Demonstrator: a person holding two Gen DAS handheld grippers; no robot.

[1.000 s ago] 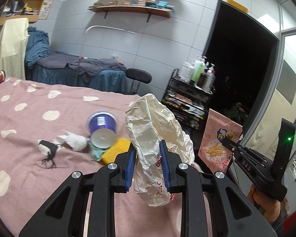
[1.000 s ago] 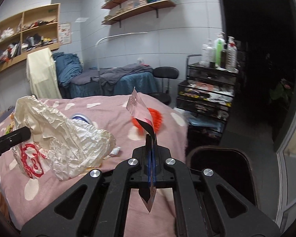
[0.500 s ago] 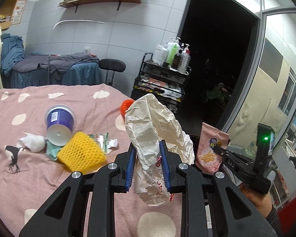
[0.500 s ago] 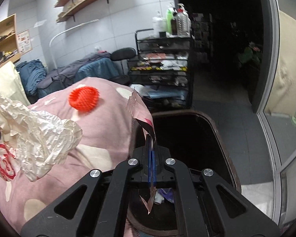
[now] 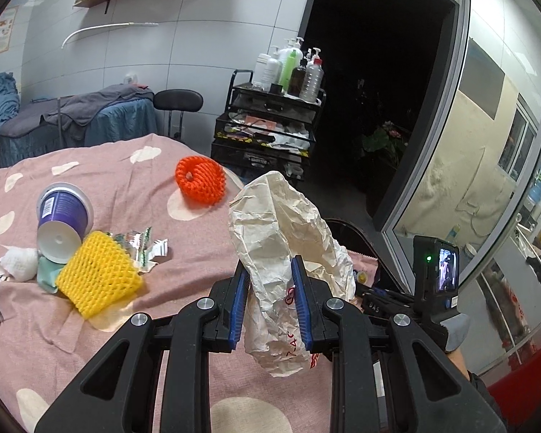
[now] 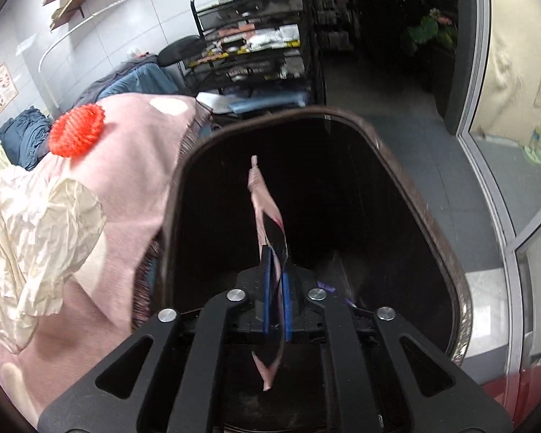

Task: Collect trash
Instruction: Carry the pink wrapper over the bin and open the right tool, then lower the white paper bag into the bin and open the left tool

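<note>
Snack packet upright, edge-on in opening right jaws; left jaws clamp crumpled bag.

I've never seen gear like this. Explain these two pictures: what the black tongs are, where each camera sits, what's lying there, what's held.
No robot here: a person carries a two-finger gripper in each hand, with a camera on each that looks along its fingers. One picture is the left gripper, clamped on a crumpled paper bag. The other is the right gripper, over an open bin; its jaws are opening with a pink snack packet between them. On the pink spotted cloth lie a purple cup, a yellow foam net, an orange foam net and foil wrappers.
</note>
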